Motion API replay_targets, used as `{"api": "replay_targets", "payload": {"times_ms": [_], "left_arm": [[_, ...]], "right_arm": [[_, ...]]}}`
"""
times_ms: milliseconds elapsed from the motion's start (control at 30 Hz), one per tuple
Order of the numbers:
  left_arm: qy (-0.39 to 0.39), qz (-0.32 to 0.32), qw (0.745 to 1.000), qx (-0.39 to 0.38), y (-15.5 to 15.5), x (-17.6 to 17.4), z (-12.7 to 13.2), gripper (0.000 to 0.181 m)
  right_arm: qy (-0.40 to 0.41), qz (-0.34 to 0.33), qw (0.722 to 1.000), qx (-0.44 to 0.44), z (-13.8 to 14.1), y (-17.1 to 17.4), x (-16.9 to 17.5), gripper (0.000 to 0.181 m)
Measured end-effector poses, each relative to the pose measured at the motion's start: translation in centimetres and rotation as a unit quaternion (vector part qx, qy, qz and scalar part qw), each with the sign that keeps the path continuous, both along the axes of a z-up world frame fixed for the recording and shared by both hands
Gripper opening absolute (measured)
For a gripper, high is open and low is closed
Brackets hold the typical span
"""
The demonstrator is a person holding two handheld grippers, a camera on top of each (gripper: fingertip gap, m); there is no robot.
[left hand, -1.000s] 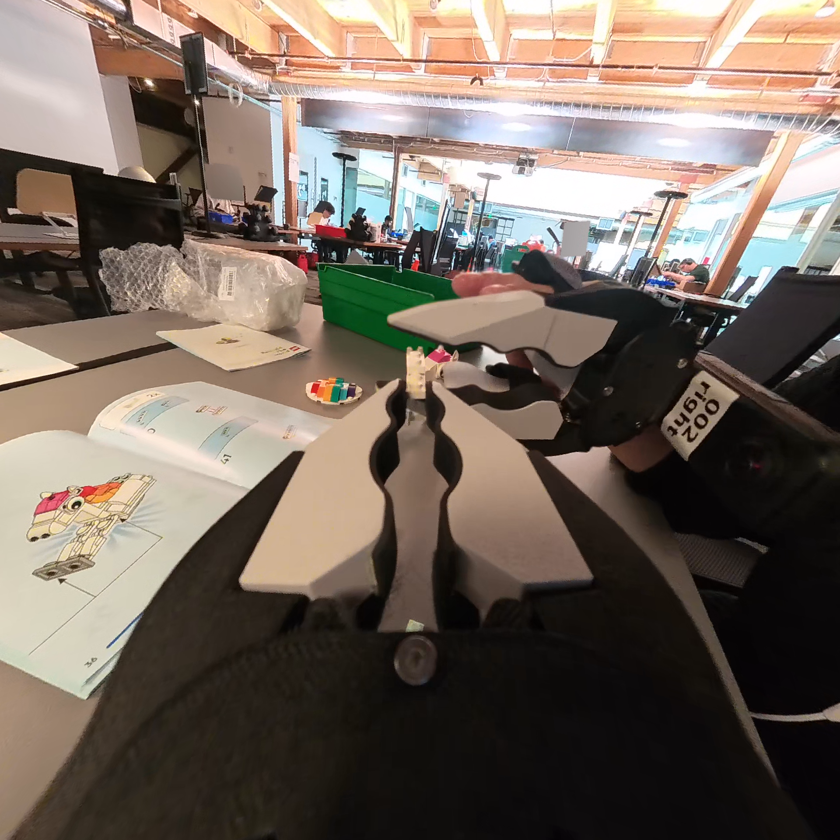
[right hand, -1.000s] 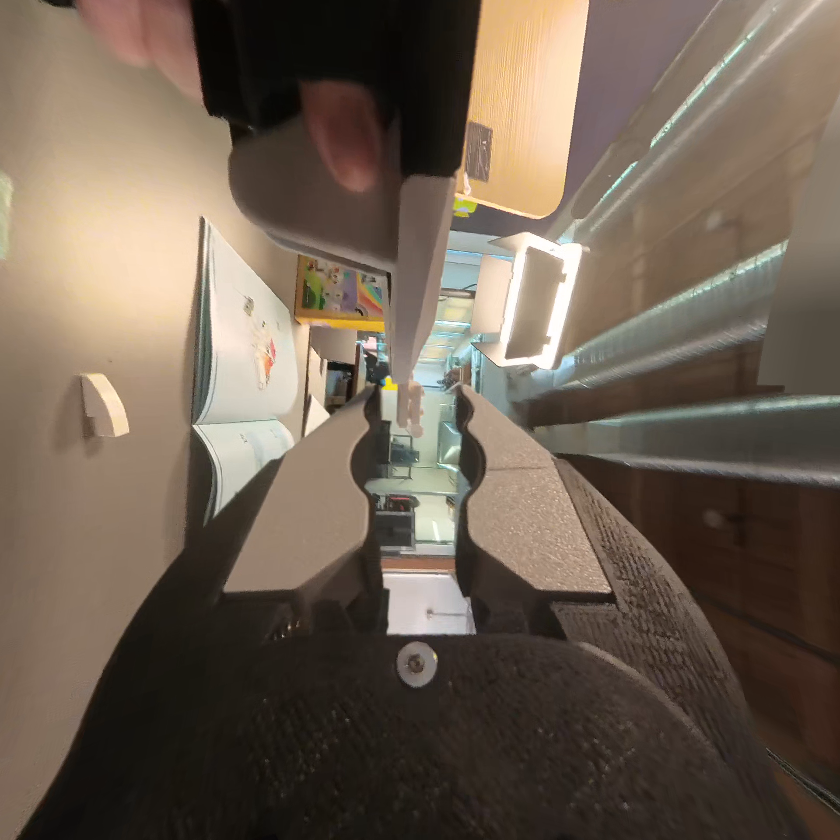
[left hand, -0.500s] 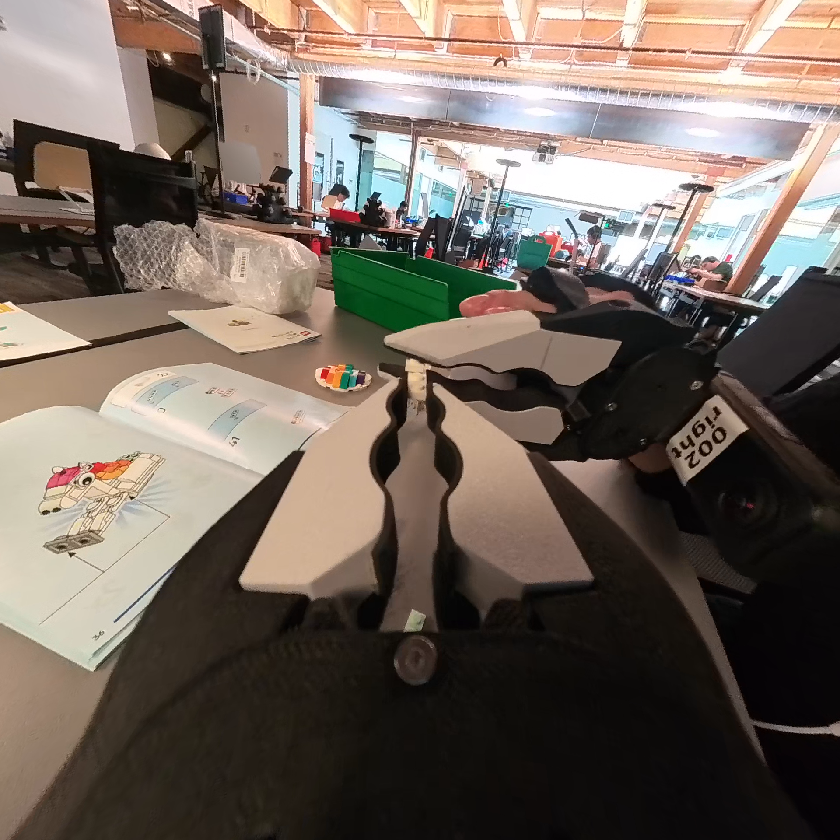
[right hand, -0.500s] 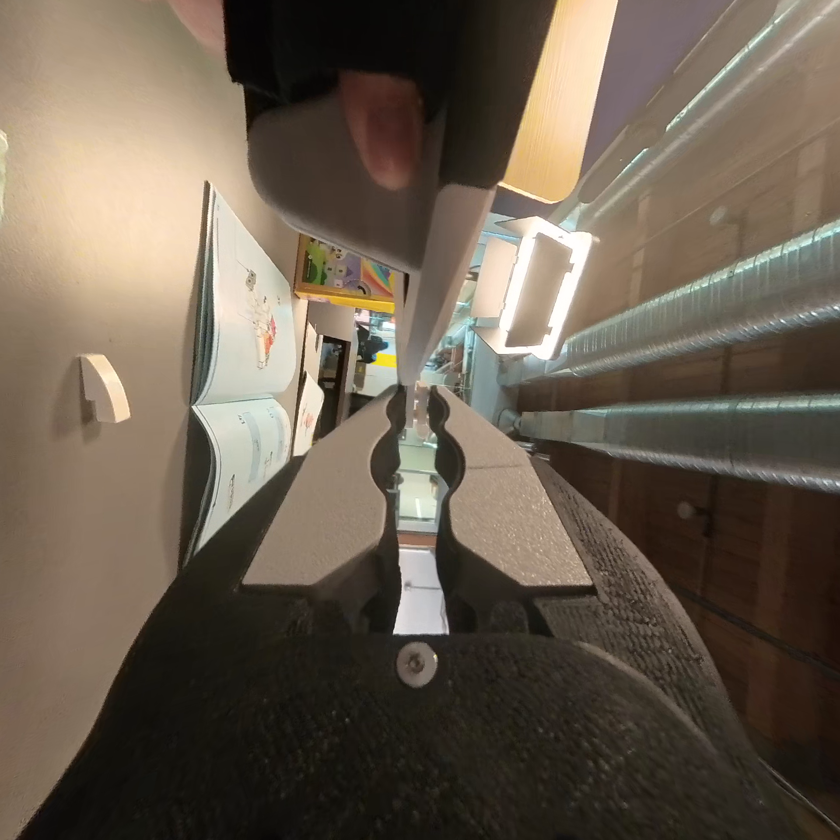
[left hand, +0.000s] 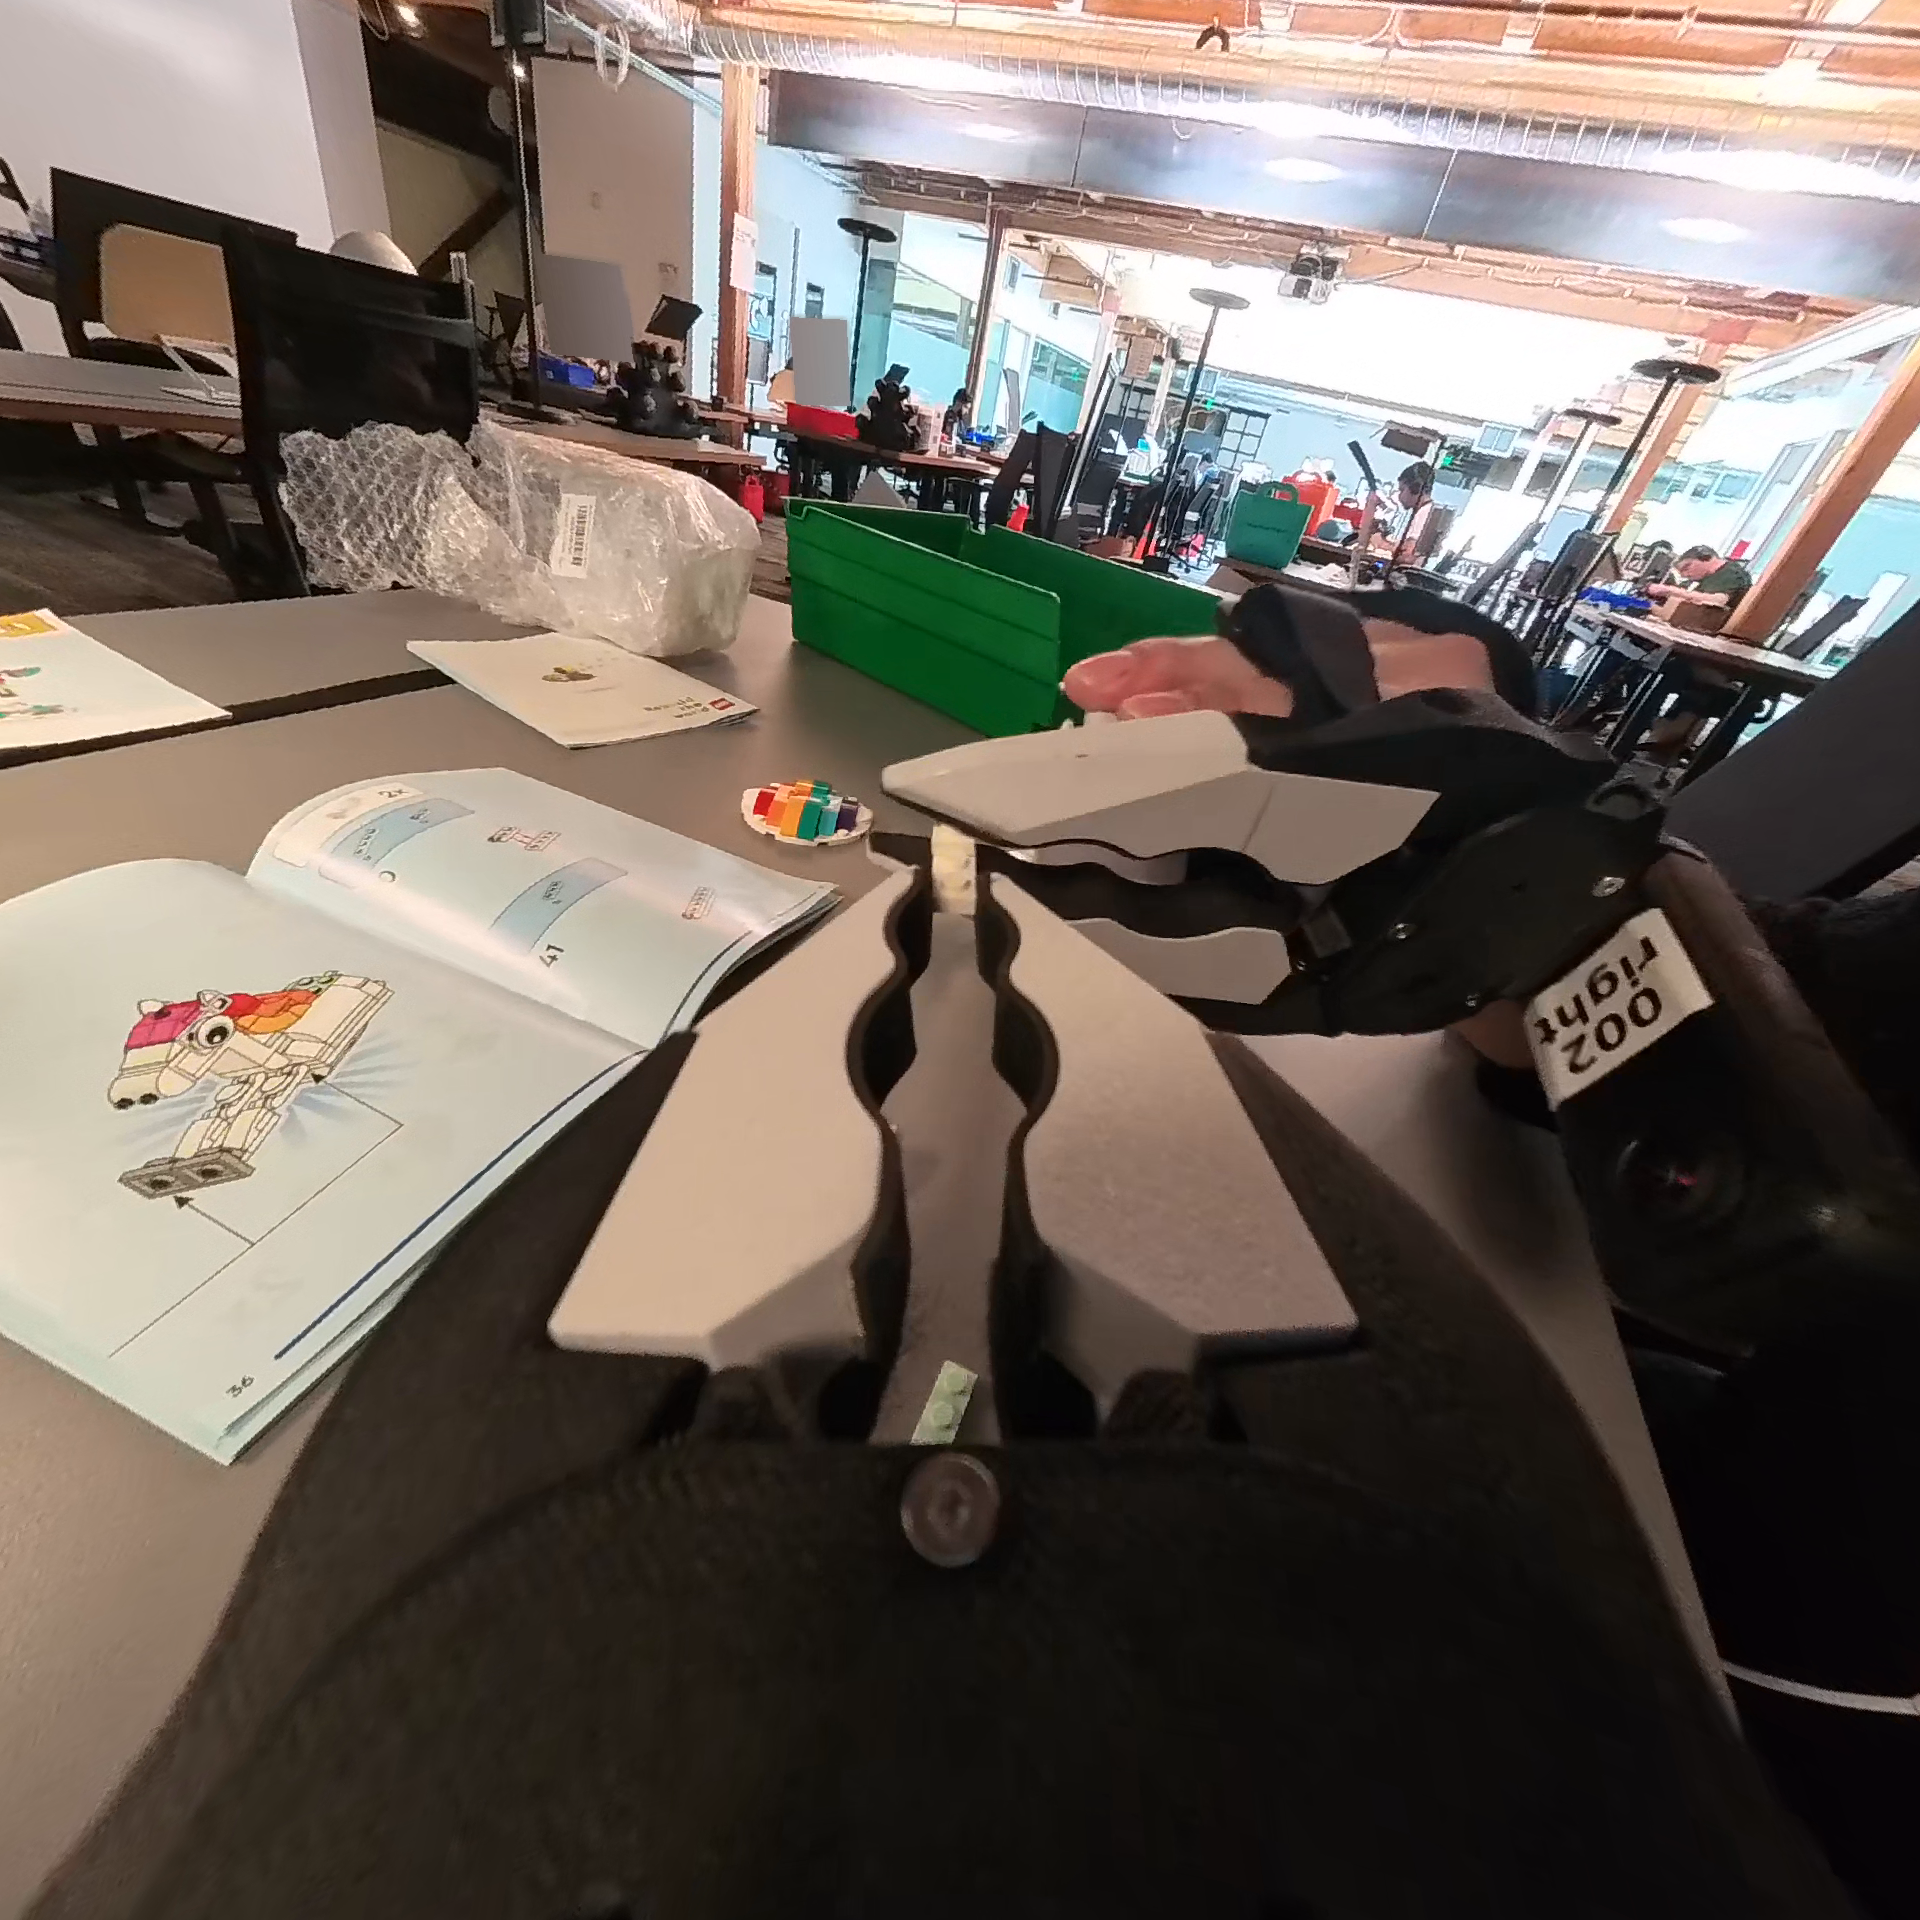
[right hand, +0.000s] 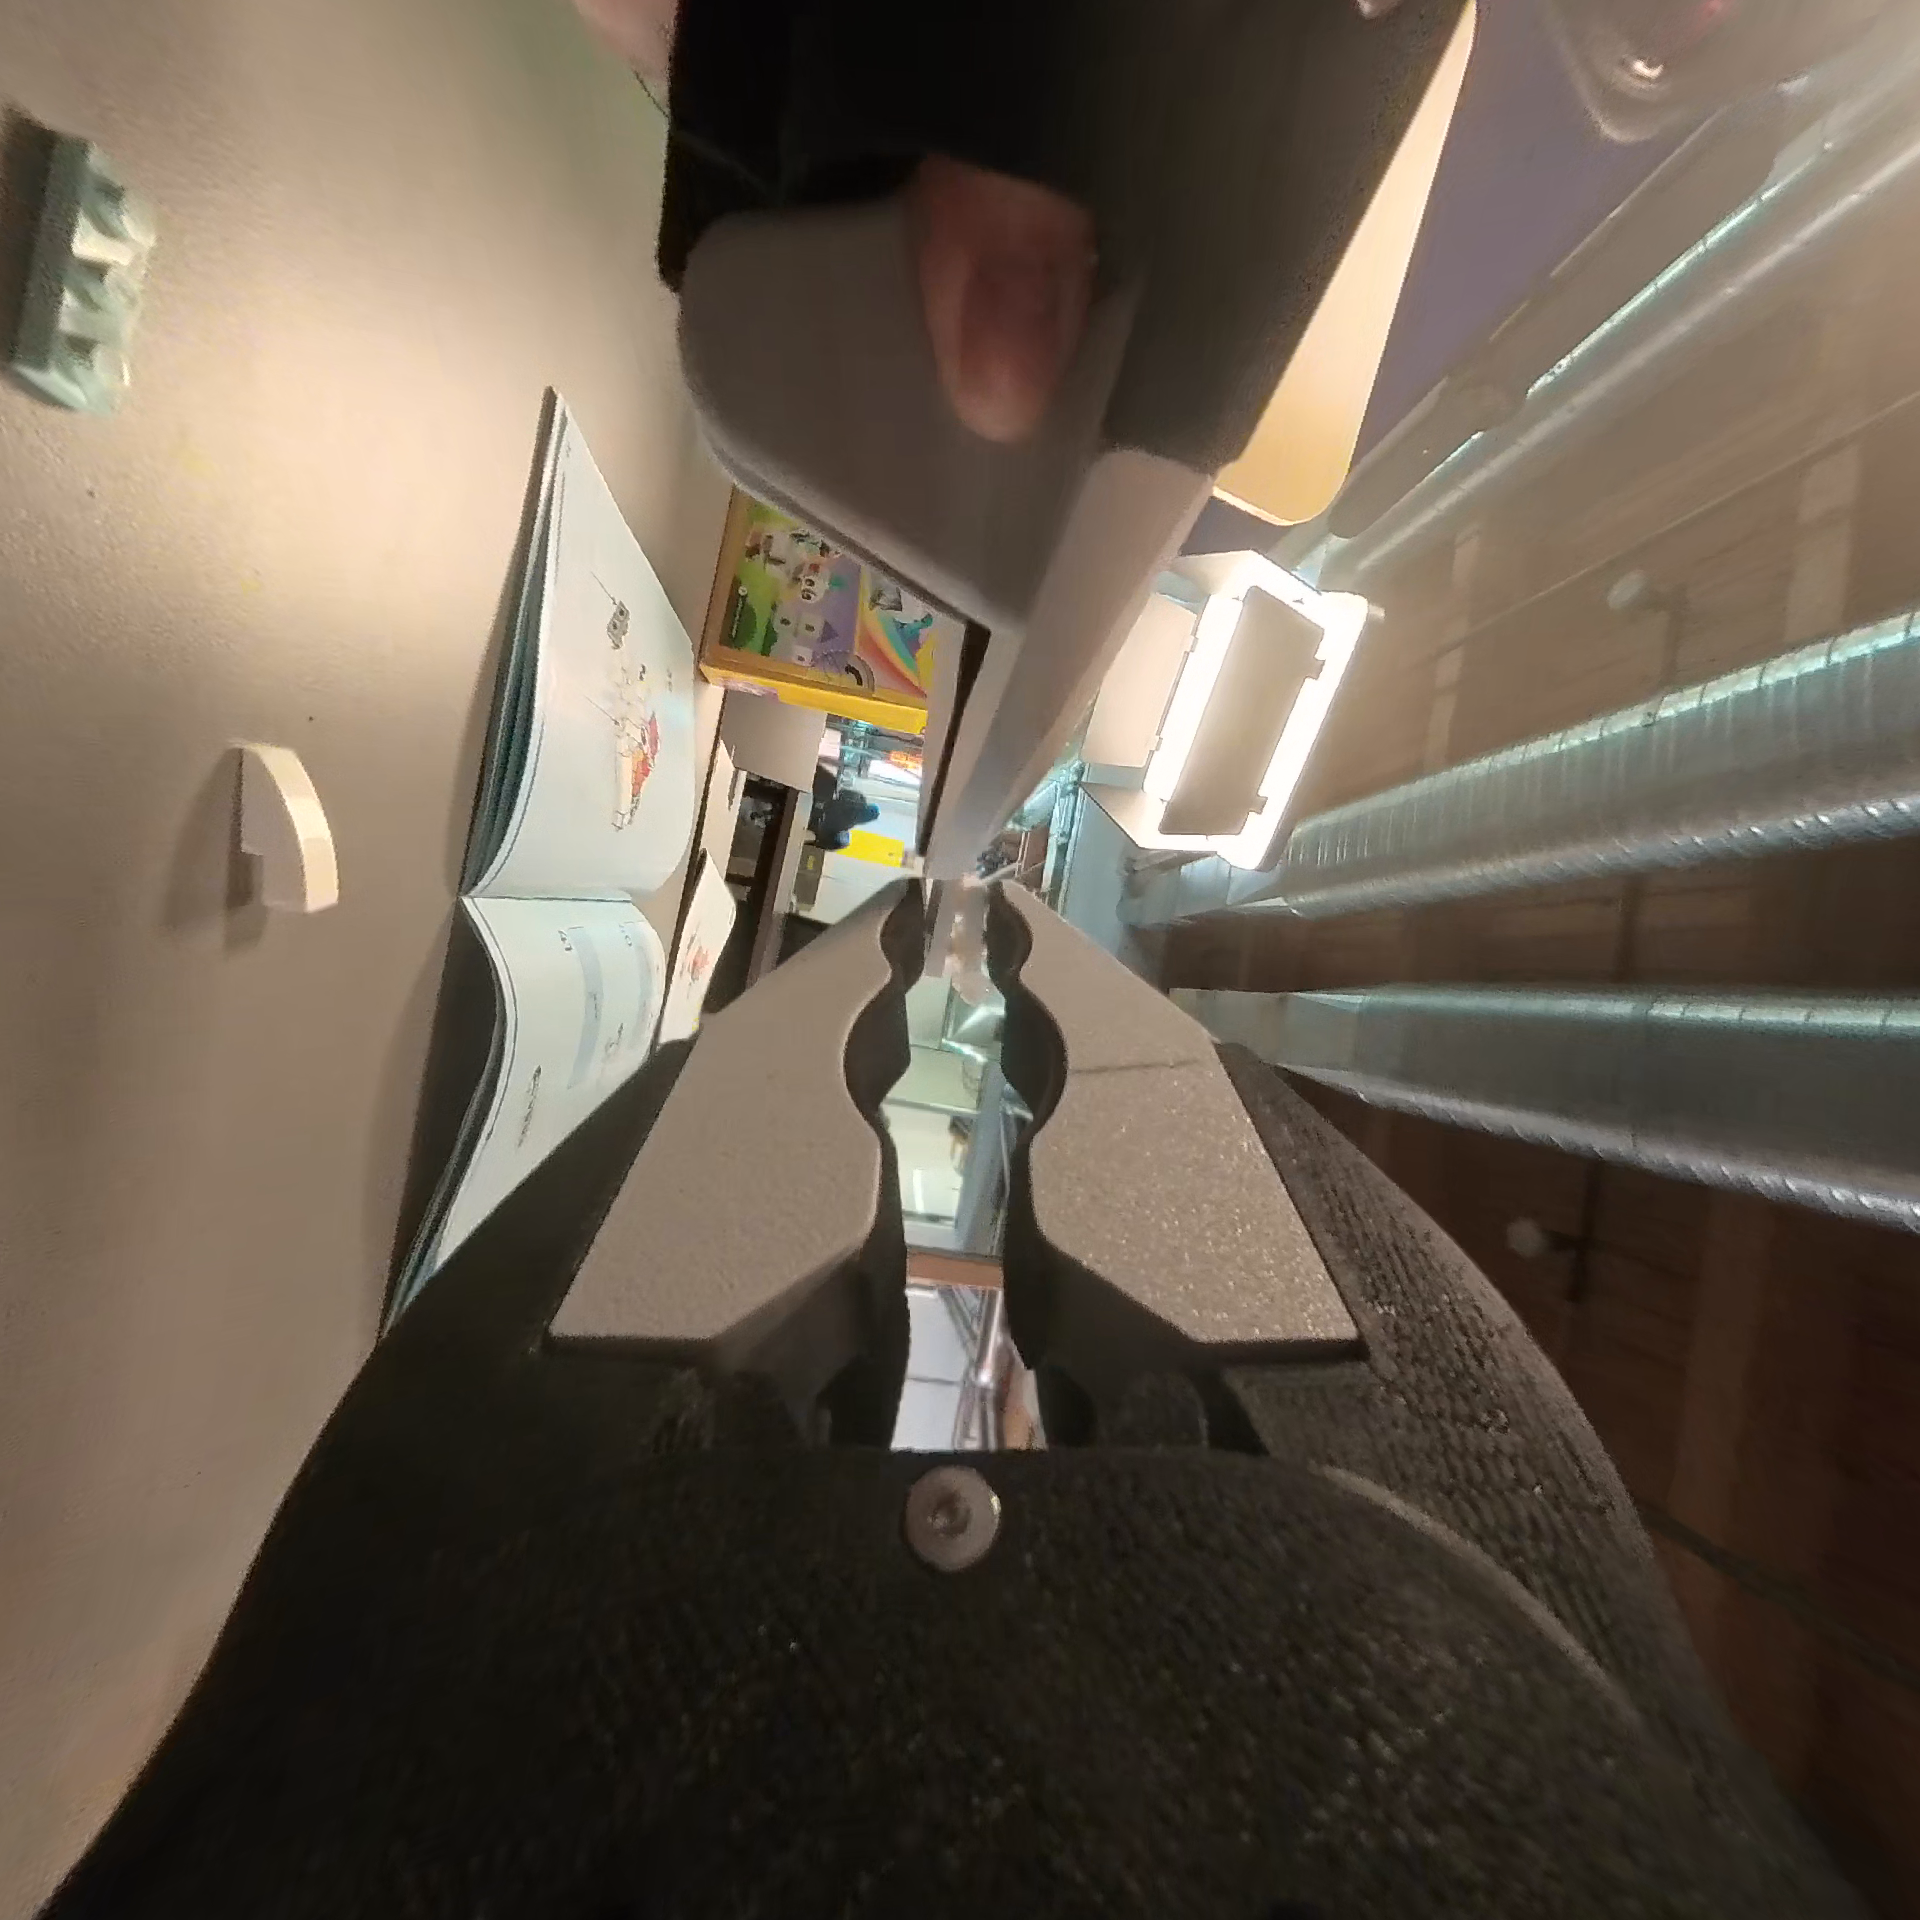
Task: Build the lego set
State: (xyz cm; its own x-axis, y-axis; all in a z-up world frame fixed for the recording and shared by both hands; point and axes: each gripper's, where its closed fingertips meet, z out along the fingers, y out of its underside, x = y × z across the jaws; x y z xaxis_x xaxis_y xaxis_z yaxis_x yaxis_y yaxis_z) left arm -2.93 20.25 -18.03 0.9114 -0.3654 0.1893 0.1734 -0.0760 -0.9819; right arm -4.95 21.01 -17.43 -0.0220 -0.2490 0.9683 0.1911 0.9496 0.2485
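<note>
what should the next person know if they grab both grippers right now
Left gripper: shut on the small white lego assembly, held above the grey table.
Right gripper: turned on its side, closed on the same assembly from the right.
On the table: open instruction booklet, round white plate with coloured bricks, white curved brick, pale green brick, green bin.
Done: a small white sub-build exists.
Left: the join under way, then the loose pieces; the finished model is not in view.

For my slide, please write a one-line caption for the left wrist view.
Left gripper and right gripper pinch a small white Lego assembly above the open instruction booklet.
</note>
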Motion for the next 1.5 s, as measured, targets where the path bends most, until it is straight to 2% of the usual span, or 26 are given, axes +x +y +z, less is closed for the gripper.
{"api": "replay_targets", "payload": {"times_ms": [200,467,667,767,867,933,1000,1100,1167,1267,1500], "left_arm": [[0.007,0.007,1.0,-0.006,0.1,0.0,-0.3,0.007],[-0.002,-0.001,1.0,-0.026,0.3,0.2,-1.2,0.007],[0.006,-0.007,0.999,-0.032,0.5,0.4,-1.6,0.007],[0.013,-0.013,0.999,-0.029,0.5,0.6,-1.4,0.007],[0.11,0.002,0.993,-0.038,0.6,0.7,-2.0,0.012],[0.205,0.031,0.978,-0.023,0.7,0.5,-2.3,0.025],[0.285,0.041,0.958,0.003,0.5,1.1,-2.3,0.027],[0.403,0.069,0.912,0.034,0.4,1.2,-2.6,0.009],[0.463,0.087,0.88,0.051,0.4,1.1,-2.6,0.006],[0.493,0.083,0.863,0.071,0.2,2.0,-2.7,0.015],[0.524,0.058,0.849,0.047,0.3,1.9,-4.0,0.007]], "right_arm": [[-0.006,-0.019,1.0,-0.02,-0.1,0.2,0.0,0.007],[-0.009,0.004,0.999,0.052,-0.6,0.2,0.1,0.007],[-0.046,-0.001,0.998,-0.038,-1.5,0.5,0.3,0.007],[-0.061,0.007,0.989,-0.134,-1.6,0.6,0.4,0.007],[-0.085,0.008,0.976,-0.2,-2.1,0.7,0.6,0.007],[-0.099,0.006,0.969,-0.225,-2.4,0.8,0.8,0.007],[-0.114,0.007,0.961,-0.25,-2.7,0.7,1.0,0.007],[-0.143,0.011,0.949,-0.281,-3.4,0.5,1.4,0.007],[-0.153,0.013,0.943,-0.295,-3.7,0.4,1.5,0.007],[-0.165,0.016,0.937,-0.308,-4.0,0.2,1.7,0.007],[-0.208,0.012,0.925,-0.317,-5.5,0.1,2.0,0.007]]}}
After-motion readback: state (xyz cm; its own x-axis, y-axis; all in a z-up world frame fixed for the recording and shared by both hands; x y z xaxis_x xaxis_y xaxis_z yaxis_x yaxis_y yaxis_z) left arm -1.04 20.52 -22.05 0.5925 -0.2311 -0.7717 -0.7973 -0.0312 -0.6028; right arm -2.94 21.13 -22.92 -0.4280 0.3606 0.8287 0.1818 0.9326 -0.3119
